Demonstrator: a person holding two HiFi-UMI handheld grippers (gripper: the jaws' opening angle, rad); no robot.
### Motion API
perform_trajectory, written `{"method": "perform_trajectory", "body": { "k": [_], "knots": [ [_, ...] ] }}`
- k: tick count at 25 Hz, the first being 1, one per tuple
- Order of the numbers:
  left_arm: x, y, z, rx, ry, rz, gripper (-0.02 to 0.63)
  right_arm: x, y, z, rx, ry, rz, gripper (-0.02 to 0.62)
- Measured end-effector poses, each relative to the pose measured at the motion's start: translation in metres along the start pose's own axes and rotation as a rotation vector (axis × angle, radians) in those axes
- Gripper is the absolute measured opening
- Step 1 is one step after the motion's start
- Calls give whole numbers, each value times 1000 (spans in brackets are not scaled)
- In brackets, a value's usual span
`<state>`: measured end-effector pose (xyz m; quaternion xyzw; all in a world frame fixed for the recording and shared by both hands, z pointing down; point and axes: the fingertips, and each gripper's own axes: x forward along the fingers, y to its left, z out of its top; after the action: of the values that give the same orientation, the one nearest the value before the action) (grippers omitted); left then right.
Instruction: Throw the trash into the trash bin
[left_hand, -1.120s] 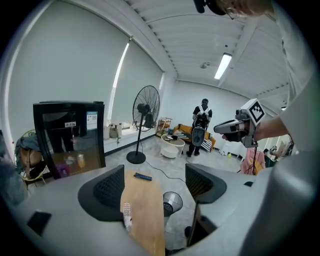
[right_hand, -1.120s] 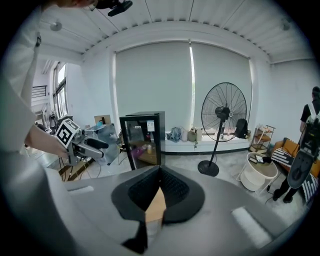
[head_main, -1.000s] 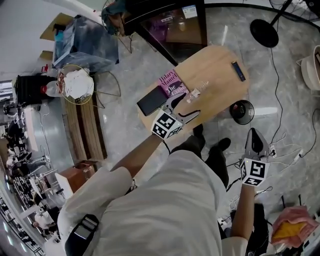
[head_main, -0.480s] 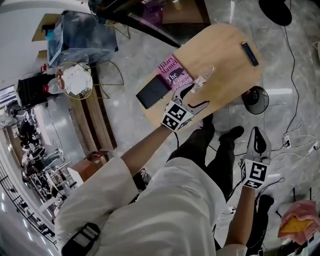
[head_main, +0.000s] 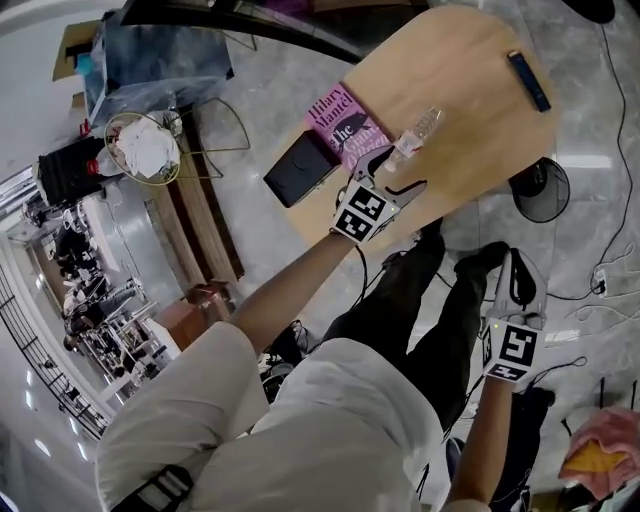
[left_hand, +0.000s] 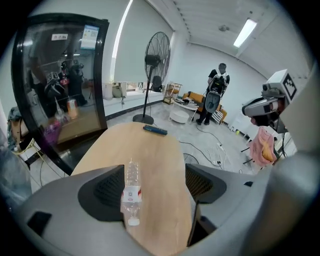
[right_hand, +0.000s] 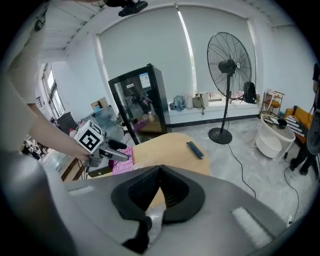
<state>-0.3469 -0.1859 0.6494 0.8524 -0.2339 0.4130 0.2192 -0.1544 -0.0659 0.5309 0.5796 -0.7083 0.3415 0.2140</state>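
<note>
The clear plastic bottle with a red-and-white label (left_hand: 131, 192) lies on its side on the oval wooden surface (left_hand: 157, 150), cap toward the left tool (left_hand: 155, 189), whose released jaws frame it. It looks empty: light, crushable and prone to roll, so grip across the labelled midsection. The right tool (right_hand: 159, 172) is clenched on nothing

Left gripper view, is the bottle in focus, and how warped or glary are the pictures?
Left gripper view: heavy fisheye, dark corners, bottle sharp. Right gripper view: same fisheye, bright blinds behind the fan. Head view: wide-angle bend, glare streak on the floor beside the table.
</note>
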Motion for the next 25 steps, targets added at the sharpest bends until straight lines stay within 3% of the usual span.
{"method": "perform_trajectory", "body": {
  "k": [16, 23, 24, 25],
  "knots": [
    [112, 63, -114, 28, 256, 133, 367, 80, 14, -85, 70, 52, 79, 11],
    [133, 78, -132, 71, 285, 172, 360, 102, 15, -108, 74, 49, 107, 11],
    [135, 79, -134, 79, 285, 169, 312, 105, 15, -111, 79, 48, 107, 11],
    [137, 79, -134, 82, 283, 165, 307, 108, 14, -114, 84, 46, 106, 11]
  ]
}}
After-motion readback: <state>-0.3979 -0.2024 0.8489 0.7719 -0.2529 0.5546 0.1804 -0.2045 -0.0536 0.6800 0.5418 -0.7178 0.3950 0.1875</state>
